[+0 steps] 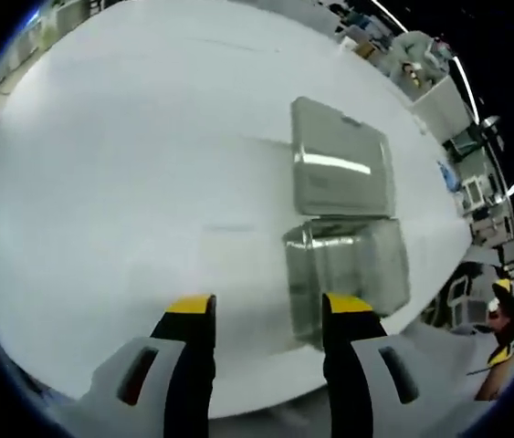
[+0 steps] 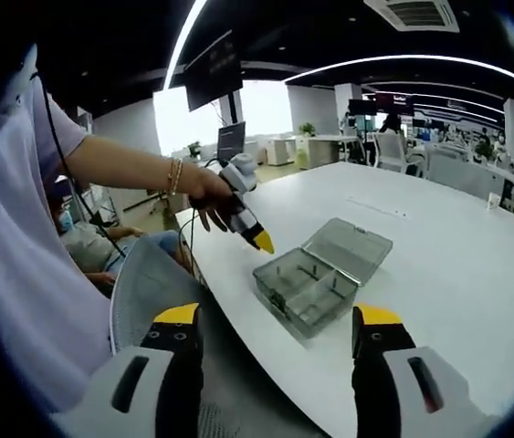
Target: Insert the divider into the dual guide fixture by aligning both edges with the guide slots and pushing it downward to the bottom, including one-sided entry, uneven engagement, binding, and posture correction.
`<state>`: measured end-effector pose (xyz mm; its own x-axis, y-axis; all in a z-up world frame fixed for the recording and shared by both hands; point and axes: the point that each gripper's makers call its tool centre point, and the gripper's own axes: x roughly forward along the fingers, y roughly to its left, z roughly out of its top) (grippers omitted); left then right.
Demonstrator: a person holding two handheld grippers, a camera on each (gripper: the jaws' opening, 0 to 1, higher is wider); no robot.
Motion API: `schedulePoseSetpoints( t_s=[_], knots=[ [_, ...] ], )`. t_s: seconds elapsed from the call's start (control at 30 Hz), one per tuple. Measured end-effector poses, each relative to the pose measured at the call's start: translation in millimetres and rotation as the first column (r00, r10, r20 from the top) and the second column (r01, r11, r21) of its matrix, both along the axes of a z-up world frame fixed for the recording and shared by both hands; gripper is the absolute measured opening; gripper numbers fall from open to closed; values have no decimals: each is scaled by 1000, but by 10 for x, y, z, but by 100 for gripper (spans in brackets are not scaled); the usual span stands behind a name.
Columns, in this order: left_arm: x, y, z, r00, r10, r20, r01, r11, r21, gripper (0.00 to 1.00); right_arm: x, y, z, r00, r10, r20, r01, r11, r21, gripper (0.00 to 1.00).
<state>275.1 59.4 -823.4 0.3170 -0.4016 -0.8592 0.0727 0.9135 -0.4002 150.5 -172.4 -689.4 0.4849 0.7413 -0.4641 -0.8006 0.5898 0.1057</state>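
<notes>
left gripper [image 1: 268,315]: seen in the left gripper view with its yellow-tipped jaws spread apart and nothing between them, held above the near edge of the white table [image 1: 129,182]; in the right gripper view it [image 2: 258,239] is held in a person's hand [image 2: 209,196], tips pointed down toward the box.
right gripper [image 2: 279,324]: jaws set wide apart with nothing gripped, held back from the table edge, off the table.
clear box [image 1: 348,265]: a see-through compartment box is set on the table just ahead of the left gripper's right jaw; in the right gripper view it [image 2: 307,287] is seen near the table's corner, with inner walls dividing it into cells.
lid [image 1: 340,160]: lies open and flat on the table, joined to the far side of the box; in the right gripper view it [image 2: 348,248] is seen beyond the box.
divider: a loose divider cannot be told apart from the box's own inner walls.
surroundings: office desks, chairs and monitors [image 2: 229,141] are seen well behind the table; long ceiling light strips [image 2: 393,62] run overhead.
in the way: a person's light-clad torso [image 2: 19,274] and outstretched arm are seen at the left of the right gripper view; a second, seated person [image 2: 88,242] is seen beyond.
</notes>
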Motion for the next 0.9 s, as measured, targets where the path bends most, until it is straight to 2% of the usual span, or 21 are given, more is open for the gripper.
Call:
schedulePoseSetpoints(
  t_s=[0.33,0.47,0.63,0.8,0.9],
  knots=[
    [-2,87,-143,993,60,-106,-57,998,31,44,8,-65,-5,1000,-19,-1,19,1000,25,62],
    [35,95,-176,990,73,-123,-68,997,49,44,18,-100,-28,999,-31,-9,32,999,30,62],
    [47,120,-236,987,65,-145,-50,993,103,43,26,-114,-49,999,-39,-18,40,999,36,62],
    [56,169,-284,981,66,-180,-28,979,204,43,48,-104,-55,999,-37,-23,38,998,41,61],
    [78,122,-293,981,55,-186,-10,972,234,43,59,-90,-40,999,-33,-20,34,998,45,61]
  ],
)
